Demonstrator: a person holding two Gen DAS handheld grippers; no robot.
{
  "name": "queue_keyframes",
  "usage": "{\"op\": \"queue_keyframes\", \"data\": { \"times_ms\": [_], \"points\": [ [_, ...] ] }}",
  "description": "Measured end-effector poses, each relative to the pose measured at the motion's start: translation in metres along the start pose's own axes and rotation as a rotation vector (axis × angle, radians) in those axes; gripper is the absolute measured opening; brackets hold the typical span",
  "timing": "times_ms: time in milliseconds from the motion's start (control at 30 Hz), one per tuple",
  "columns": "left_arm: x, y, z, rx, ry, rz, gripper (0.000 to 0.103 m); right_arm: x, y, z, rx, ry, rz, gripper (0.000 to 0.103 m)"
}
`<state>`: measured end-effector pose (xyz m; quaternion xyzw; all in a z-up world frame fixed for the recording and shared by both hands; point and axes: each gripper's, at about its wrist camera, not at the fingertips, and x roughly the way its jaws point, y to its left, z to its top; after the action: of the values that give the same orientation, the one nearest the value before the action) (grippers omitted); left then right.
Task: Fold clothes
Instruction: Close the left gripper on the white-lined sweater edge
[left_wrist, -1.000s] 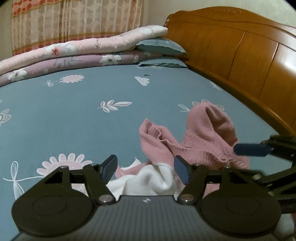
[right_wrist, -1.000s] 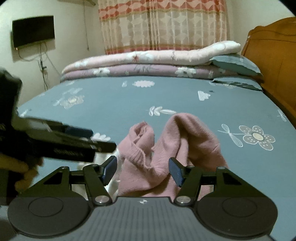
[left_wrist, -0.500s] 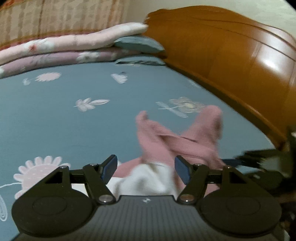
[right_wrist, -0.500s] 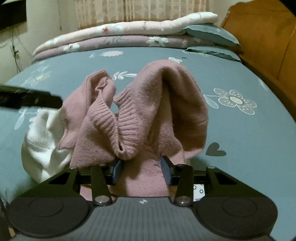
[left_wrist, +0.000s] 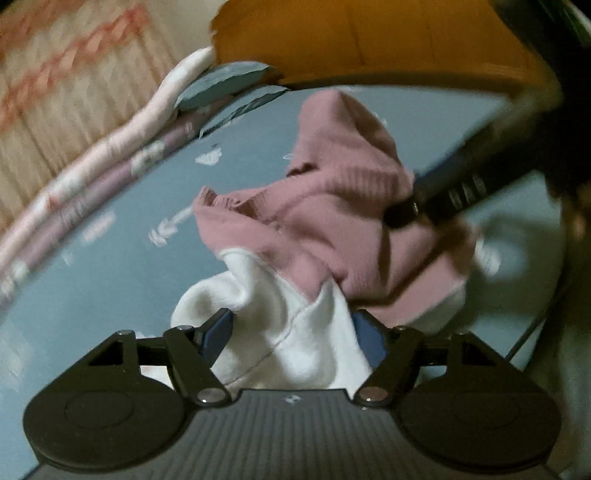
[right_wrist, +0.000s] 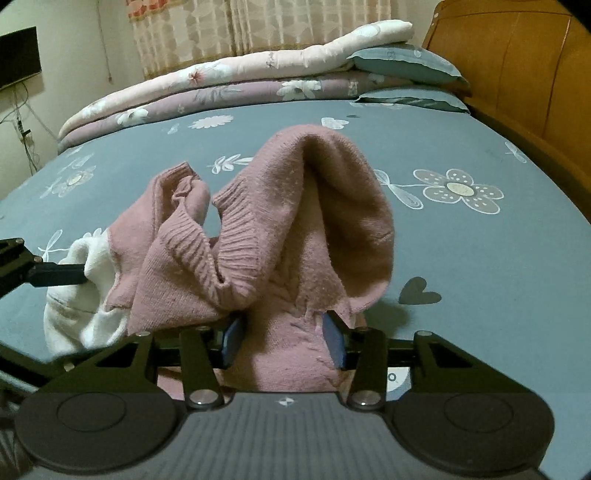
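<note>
Broadly spread across both views: blue-grey bedsheet (right_wrist: 461, 254) printed with white flowers, leaves and a dark heart. Wooden headboard (right_wrist: 524, 70) along the right edge, glossy orange-brown. Patterned curtain (right_wrist: 258, 29) against the far wall, pink bands near its top. Folded quilts (right_wrist: 236, 85) stacked at the far side of the bed, pale pink over mauve, with two blue-grey pillows (right_wrist: 406, 62) just beside the headboard. Dark wall-mounted screen (right_wrist: 18, 57) at upper left, cables hanging below. Mid-bed, bunched and lifted: pink knit sweater (right_wrist: 325, 206), ribbed edge folded over, white fabric section (right_wrist: 81, 295) at its left side. Right gripper (right_wrist: 282, 338) clamped narrow on the sweater's pink knit. Left gripper (left_wrist: 295, 334) with white fabric bunched between its blue pads (left_wrist: 218, 332), gap fairly wide; firm pinch or not, cannot tell through the blur.
</note>
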<state>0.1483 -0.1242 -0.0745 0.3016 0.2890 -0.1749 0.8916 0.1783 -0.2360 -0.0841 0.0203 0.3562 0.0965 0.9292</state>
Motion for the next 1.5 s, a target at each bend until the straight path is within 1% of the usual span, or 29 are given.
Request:
{"op": "queue_keyframes", "data": {
  "times_ms": [33,100,300,433,633,767,933,1000,1033,1100,1133,1167,1200,1233,1267,1300,1333,1367,1400,1500],
  "points": [
    [-0.001,-0.003,-0.002,0.029,-0.002,0.045,0.075,-0.001,0.0,-0.001,-0.001,-0.002,-0.002,0.052],
    [-0.005,-0.001,-0.004,0.037,-0.006,0.101,0.075,-0.004,0.003,-0.001,-0.006,-0.006,-0.004,0.053],
    [-0.021,0.032,-0.023,-0.094,0.01,0.179,0.075,-0.015,0.007,0.001,-0.011,-0.019,-0.012,0.055],
    [-0.024,0.055,-0.039,-0.181,0.051,0.22,0.075,-0.021,0.013,0.001,-0.019,-0.028,-0.006,0.056],
    [-0.039,0.061,-0.044,-0.257,0.043,0.163,0.075,-0.031,0.021,0.002,-0.037,-0.044,0.016,0.057],
    [-0.047,0.054,-0.031,-0.259,0.004,0.135,0.075,-0.036,0.025,0.004,-0.045,-0.056,0.022,0.057],
    [-0.039,0.038,-0.01,-0.229,-0.022,0.109,0.075,-0.041,0.026,0.003,-0.051,-0.061,0.026,0.057],
    [-0.036,0.032,-0.001,-0.216,-0.032,0.099,0.073,-0.043,0.025,0.002,-0.047,-0.062,0.025,0.057],
    [-0.034,0.028,0.003,-0.21,-0.037,0.095,0.07,-0.044,0.024,0.001,-0.044,-0.064,0.026,0.057],
    [-0.025,0.021,0.011,-0.184,-0.024,0.103,0.068,-0.045,0.021,0.0,-0.04,-0.067,0.026,0.057],
    [-0.019,0.018,0.014,-0.167,-0.016,0.108,0.064,-0.045,0.02,0.0,-0.039,-0.068,0.026,0.057],
    [-0.018,0.019,0.014,-0.168,-0.011,0.115,0.055,-0.046,0.018,-0.001,-0.038,-0.07,0.026,0.057],
    [-0.019,0.021,0.013,-0.173,-0.008,0.123,0.05,-0.046,0.016,-0.001,-0.036,-0.071,0.027,0.057],
    [-0.019,0.023,0.012,-0.179,-0.004,0.13,0.04,-0.046,0.014,-0.002,-0.035,-0.072,0.027,0.057],
    [-0.019,0.025,0.011,-0.184,-0.001,0.138,0.037,-0.046,0.012,-0.002,-0.034,-0.074,0.027,0.057],
    [-0.019,0.028,0.01,-0.189,0.003,0.145,0.035,-0.047,0.011,-0.003,-0.033,-0.075,0.027,0.057],
    [-0.019,0.03,0.009,-0.194,0.007,0.153,0.029,-0.047,0.009,-0.003,-0.032,-0.077,0.027,0.057],
    [-0.019,0.032,0.008,-0.2,0.01,0.16,0.019,-0.047,0.007,-0.004,-0.031,-0.078,0.027,0.057],
    [-0.02,0.034,0.007,-0.205,0.014,0.168,0.017,-0.047,0.005,-0.004,-0.03,-0.08,0.027,0.057],
    [-0.02,0.041,0.004,-0.221,0.025,0.191,0.014,-0.048,0.0,-0.006,-0.026,-0.084,0.028,0.057]
  ]
}}
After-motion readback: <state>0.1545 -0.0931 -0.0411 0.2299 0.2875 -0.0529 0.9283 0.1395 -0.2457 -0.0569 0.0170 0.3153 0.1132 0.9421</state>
